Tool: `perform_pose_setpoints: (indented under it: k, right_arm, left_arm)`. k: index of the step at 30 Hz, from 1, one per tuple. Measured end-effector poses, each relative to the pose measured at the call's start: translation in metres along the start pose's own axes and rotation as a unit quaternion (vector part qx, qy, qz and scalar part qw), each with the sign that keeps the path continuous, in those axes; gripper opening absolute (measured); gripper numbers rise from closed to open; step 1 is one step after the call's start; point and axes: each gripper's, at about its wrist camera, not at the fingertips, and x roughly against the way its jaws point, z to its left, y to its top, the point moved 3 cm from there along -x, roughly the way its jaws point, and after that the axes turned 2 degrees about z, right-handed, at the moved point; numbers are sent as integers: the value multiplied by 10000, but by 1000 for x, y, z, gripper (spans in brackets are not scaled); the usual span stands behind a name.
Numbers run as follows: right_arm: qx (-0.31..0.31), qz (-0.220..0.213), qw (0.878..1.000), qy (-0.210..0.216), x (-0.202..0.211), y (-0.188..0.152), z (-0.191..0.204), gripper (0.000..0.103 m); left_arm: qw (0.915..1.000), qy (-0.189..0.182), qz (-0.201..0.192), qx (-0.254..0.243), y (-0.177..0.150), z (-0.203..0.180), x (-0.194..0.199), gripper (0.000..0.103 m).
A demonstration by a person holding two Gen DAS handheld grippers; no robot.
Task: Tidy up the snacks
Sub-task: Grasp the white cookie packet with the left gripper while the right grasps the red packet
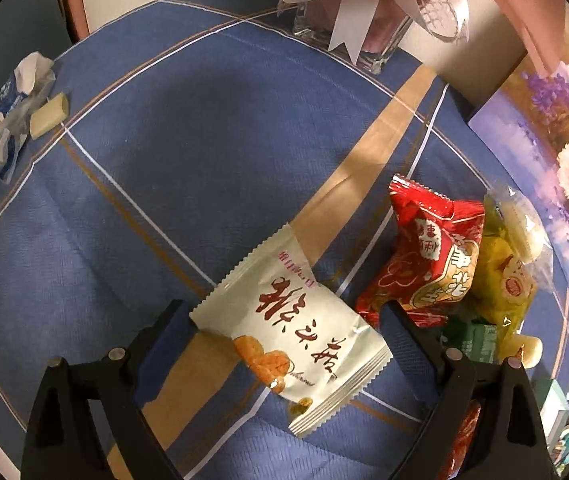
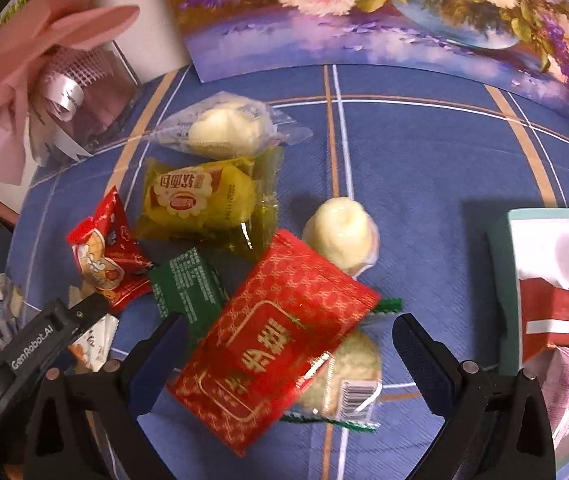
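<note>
left gripper [image 1: 284, 320] jaws spread wide around white snack packet [image 1: 292, 344], not gripping. right gripper [image 2: 288, 336] jaws likewise wide around red packet [image 2: 272, 344] on blue-clothed worktop [image 2: 424, 160].

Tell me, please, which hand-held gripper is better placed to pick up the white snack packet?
Left: the left hand-held gripper already straddles the white snack packet, jaws open. The right hand-held gripper is over a red packet.

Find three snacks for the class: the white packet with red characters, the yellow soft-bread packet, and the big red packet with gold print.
white packet [image 1: 296, 332]: left wrist view, middle of its printed face.
yellow soft-bread packet [image 2: 204, 200]: right wrist view, just right of its label.
big red packet [image 2: 272, 344]: right wrist view, centre of its gold-printed front.
</note>
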Motion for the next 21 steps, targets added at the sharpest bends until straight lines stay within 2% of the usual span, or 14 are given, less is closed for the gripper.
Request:
perform_pose_setpoints:
  k: [4,6,9,18,21]
  right_arm:
    - [256,11,9994,-239,-8,-2,13,103]
    - [360,-20,9991,-245,-9,-4,16,103]
    - [453,-38,9986,-258,-6,-8,15,98]
    - [539,-58,9983,-203,12,-22,-7,64]
    - [511,-27,9985,-182,14,-29,-16,58]
  left_arm:
    - [9998,185,-43,-115,0,-4,-1,87]
    - [9996,237,-67,-148,0,-4,2,79]
    - [9994,269,-61,-200,0,-1,1,75]
    - [9987,336,109,-361,-16,-4,7,70]
    - [9985,314,163,-424,-23,-8,9,64]
